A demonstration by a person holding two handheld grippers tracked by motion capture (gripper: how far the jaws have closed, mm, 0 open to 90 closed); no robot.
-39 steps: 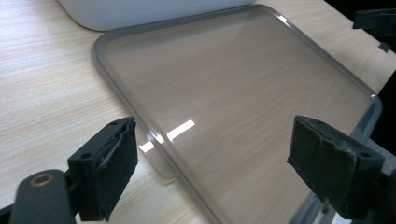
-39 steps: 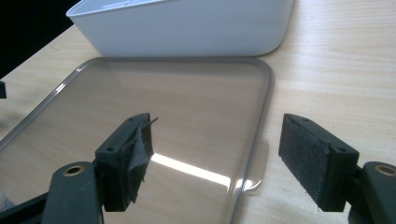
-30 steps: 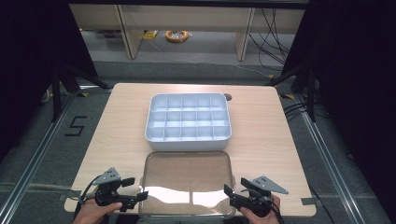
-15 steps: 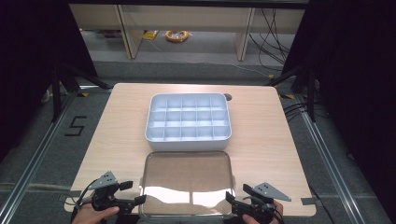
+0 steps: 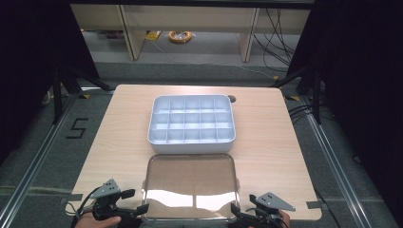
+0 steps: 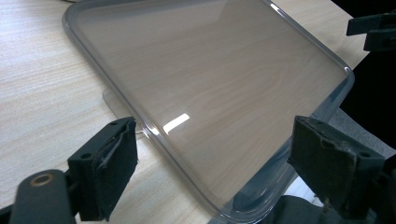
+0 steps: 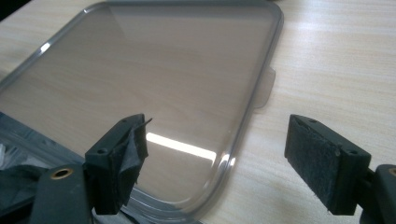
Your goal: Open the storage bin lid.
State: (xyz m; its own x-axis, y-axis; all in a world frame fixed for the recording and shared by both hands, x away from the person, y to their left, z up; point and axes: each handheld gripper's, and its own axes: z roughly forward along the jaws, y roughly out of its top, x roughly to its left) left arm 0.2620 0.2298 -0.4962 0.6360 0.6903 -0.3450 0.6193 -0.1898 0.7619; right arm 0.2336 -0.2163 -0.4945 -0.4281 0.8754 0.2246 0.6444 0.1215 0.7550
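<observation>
Table [image 5: 119, 123] spans mid-frame; we note the grey divided tray [image 5: 192, 124] at centre, the clear lid [image 5: 190, 187] flat below it. Left gripper [image 5: 135, 202] gapes, right gripper [image 5: 237, 211] just widened, both straddling the lid's bottom corners, untouched

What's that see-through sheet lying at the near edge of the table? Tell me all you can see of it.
The clear lid looks like smoky transparent plastic: a rounded rectangle with a raised rim and small side tabs. It lies flat on the wooden table, just in front of the grey compartment box, its near edge overhanging the table. It reflects light. Nothing grips it.
</observation>
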